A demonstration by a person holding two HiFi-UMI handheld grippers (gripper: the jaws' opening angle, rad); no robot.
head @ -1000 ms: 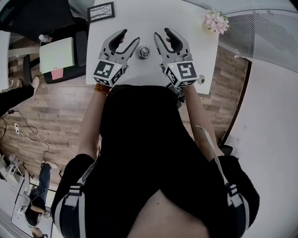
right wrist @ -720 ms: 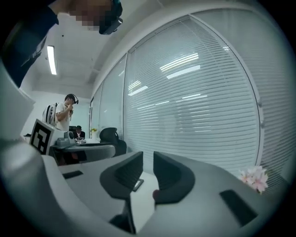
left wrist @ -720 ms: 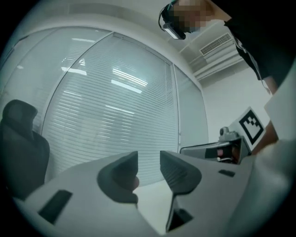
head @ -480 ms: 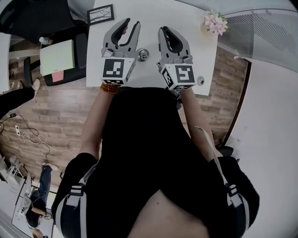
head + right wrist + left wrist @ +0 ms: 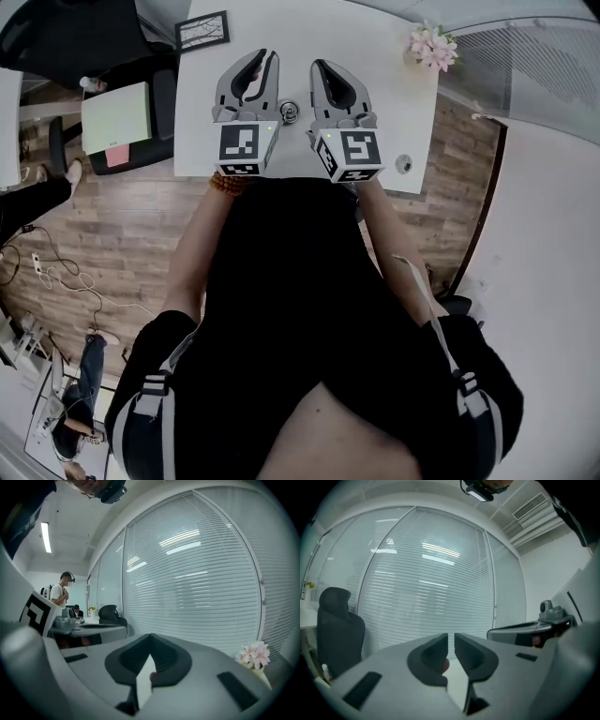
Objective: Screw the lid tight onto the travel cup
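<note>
The travel cup [image 5: 289, 112], seen from above as a small metal round, stands on the white table [image 5: 394, 103] between my two grippers. My left gripper [image 5: 266, 58] hovers just left of it. Its jaws have just been closing to a narrow slit, with nothing between them [image 5: 451, 638]. My right gripper [image 5: 320, 67] hovers just right of the cup, shut with its tips together and empty [image 5: 150, 637]. Neither gripper touches the cup. Both gripper views look out level over the table at window blinds, and the cup is hidden in them.
Pink flowers [image 5: 433, 42] [image 5: 254, 656] stand at the table's far right corner and a framed picture [image 5: 203, 28] at its far left. A small round fitting [image 5: 403, 164] sits near the front right edge. A chair holding a green pad [image 5: 117, 112] stands left of the table.
Both grippers have closed from wide open and drawn in beside the cup. The left one has lifted and swung to point straight ahead. The cup has not moved.
</note>
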